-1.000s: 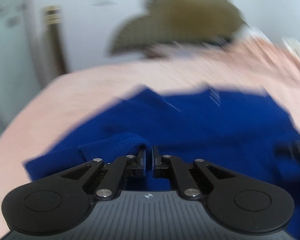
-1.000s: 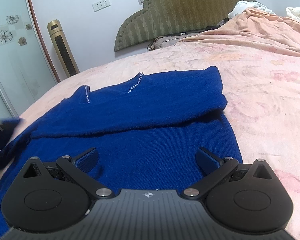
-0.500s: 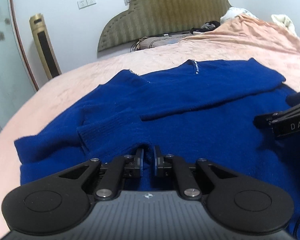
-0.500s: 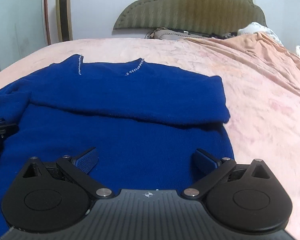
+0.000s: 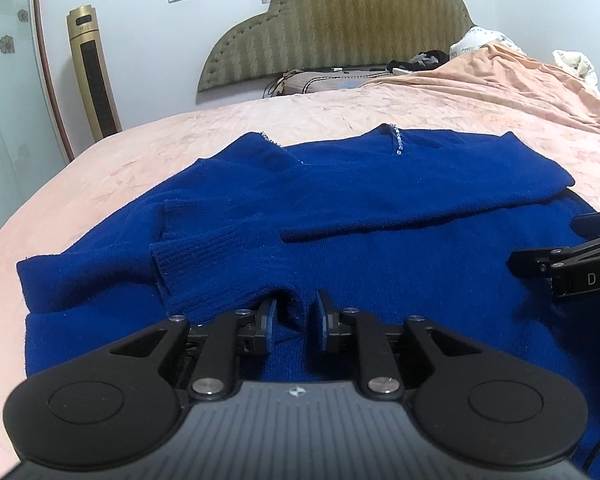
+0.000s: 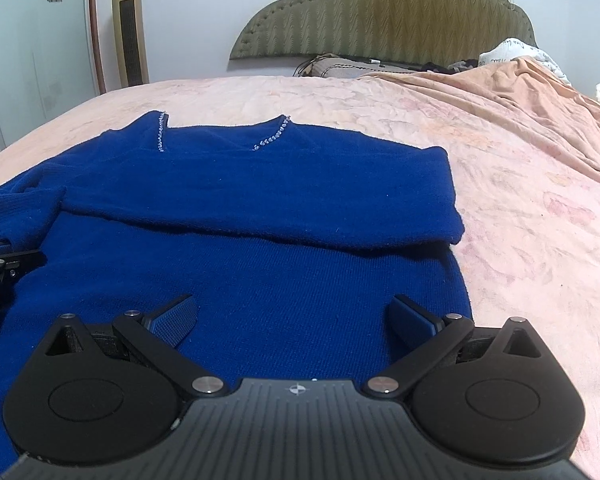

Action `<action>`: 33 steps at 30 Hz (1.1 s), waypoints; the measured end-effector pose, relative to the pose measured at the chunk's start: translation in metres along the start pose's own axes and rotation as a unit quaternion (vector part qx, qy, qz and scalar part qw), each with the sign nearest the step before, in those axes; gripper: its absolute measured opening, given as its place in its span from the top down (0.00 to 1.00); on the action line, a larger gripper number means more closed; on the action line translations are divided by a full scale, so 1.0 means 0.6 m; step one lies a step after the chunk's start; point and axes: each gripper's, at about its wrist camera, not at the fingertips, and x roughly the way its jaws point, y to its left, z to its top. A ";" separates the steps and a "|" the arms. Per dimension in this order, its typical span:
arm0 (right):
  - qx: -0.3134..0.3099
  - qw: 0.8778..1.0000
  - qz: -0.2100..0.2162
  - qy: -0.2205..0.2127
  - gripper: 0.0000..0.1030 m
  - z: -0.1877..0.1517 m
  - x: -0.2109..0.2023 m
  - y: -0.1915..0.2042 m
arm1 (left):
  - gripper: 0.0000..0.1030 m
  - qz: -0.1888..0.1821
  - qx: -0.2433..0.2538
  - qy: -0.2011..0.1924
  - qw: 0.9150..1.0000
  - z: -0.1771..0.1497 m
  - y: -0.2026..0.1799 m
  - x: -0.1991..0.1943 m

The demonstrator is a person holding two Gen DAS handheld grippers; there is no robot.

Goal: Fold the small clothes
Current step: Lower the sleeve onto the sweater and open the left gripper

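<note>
A royal-blue knit sweater (image 5: 380,200) with a beaded neckline lies flat on the pink bed sheet (image 5: 340,116). One sleeve is folded across its chest (image 6: 260,208). The other sleeve's ribbed cuff (image 5: 204,264) rests on the body at the left. My left gripper (image 5: 296,314) sits low over that cuff and its jaws are opening. A ridge of cuff fabric stands loose between the pads. My right gripper (image 6: 292,316) hovers wide open over the sweater's lower body with nothing between its fingers. It also shows at the right edge of the left wrist view (image 5: 572,256).
An olive padded headboard (image 5: 340,20) stands at the far end of the bed. Pillows and bunched clothes (image 5: 484,40) lie beside it. A gold tower appliance (image 5: 94,76) stands against the wall at the left. Bare sheet extends right of the sweater (image 6: 540,200).
My left gripper brought the sleeve cuff down onto the sweater's body, and its jaws have parted from a tight pinch. The right wrist view has rolled level; its jaws stay wide.
</note>
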 end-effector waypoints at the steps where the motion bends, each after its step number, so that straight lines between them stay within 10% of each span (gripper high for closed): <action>1: 0.000 1.000 0.000 0.000 0.00 0.000 0.000 0.000 | 0.81 0.000 -0.001 0.000 1.000 0.000 0.000 0.000; 33: 0.000 1.000 0.000 0.000 0.00 0.001 0.000 -0.001 | 0.69 -0.005 -0.023 0.002 1.000 -0.001 0.008 0.001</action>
